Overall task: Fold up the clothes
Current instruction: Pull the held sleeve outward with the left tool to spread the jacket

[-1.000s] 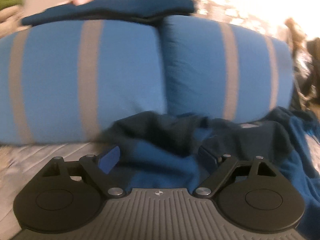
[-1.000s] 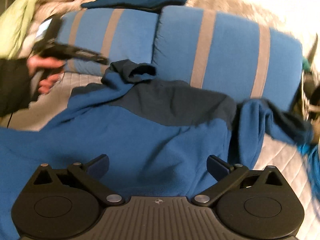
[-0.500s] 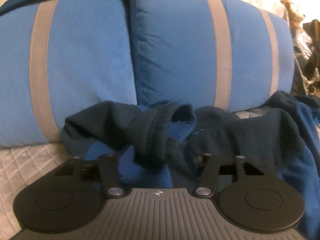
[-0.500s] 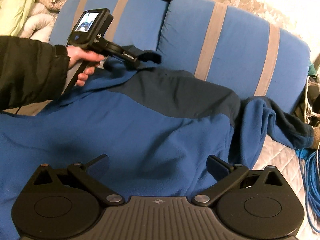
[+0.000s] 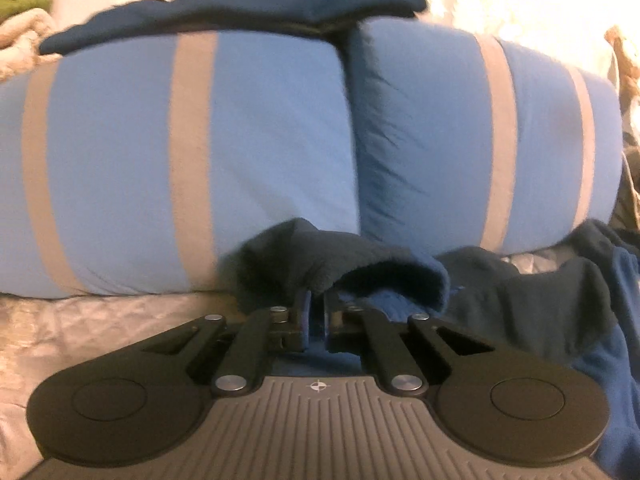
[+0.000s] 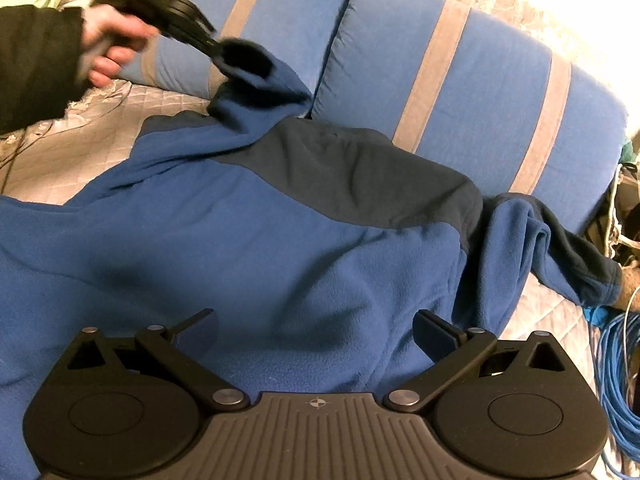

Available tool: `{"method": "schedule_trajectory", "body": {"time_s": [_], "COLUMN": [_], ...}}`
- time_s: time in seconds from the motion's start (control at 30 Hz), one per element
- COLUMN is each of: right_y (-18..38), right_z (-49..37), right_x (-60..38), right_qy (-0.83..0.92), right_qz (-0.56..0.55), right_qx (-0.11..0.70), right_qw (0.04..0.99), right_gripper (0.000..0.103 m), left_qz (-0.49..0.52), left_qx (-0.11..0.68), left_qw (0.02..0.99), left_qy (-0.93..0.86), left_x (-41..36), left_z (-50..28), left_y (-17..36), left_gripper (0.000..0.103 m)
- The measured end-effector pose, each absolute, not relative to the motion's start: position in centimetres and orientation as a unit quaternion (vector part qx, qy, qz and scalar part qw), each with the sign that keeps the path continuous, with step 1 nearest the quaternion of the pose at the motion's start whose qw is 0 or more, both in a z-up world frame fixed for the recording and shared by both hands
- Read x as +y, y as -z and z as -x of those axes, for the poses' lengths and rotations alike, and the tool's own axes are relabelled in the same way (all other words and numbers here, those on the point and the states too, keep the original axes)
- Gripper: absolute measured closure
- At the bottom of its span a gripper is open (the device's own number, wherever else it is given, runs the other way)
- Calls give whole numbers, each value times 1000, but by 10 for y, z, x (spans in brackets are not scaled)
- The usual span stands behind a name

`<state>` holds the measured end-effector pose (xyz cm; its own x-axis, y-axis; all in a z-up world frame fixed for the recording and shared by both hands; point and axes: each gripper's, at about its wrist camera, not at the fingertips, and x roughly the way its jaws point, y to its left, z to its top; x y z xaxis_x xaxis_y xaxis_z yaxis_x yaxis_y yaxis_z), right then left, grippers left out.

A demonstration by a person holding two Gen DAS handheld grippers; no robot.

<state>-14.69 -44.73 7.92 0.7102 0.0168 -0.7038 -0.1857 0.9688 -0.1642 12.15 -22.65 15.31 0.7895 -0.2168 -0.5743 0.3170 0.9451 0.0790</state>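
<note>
Two tools: your left tool [image 5: 317,312] pinches the fleece's dark cuff [image 5: 320,268] near the striped cushions [image 5: 240,140]; your right tool [image 6: 316,326] hovers spread over the fleece [image 6: 260,248].

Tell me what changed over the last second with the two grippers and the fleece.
The left gripper went from open to closed on the dark cuff of the blue fleece, then lifted it up off the bed toward the striped cushions. The right gripper stayed open, low over the fleece's body; the far sleeve did not move.
</note>
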Motion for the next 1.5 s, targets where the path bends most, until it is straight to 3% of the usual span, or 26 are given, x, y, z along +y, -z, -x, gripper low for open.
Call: {"method": "schedule_trajectory", "body": {"time_s": [0.4,1.1,1.17,1.23,1.3,1.5], "right_y": [-81,-81,-81,-81,-80,-78], "right_z": [150,151,152,153,152,151], "right_x": [-445,-449,-450,-451,-450,-445], "right_qy": [-43,-23,-21,-19,-17,-11], "right_qz": [118,117,114,112,114,131], "right_qx": [372,365,363,361,363,365], "right_qw": [920,923,925,926,925,922], "right_gripper": [1,0,0,0,0,0], "left_qz": [-127,-140,-106,-61,-16,195], "left_qx": [289,380,383,379,369,384], "left_qw": [943,914,917,922,928,903], "left_qy": [109,-15,-33,-50,-57,3], "left_x": [-128,-20,-8,8,22,59], "left_z": [-78,-63,-64,-60,-52,-22], "left_y": [-173,-116,-114,-115,-117,-99], "left_gripper": [97,94,88,57,44,43]}}
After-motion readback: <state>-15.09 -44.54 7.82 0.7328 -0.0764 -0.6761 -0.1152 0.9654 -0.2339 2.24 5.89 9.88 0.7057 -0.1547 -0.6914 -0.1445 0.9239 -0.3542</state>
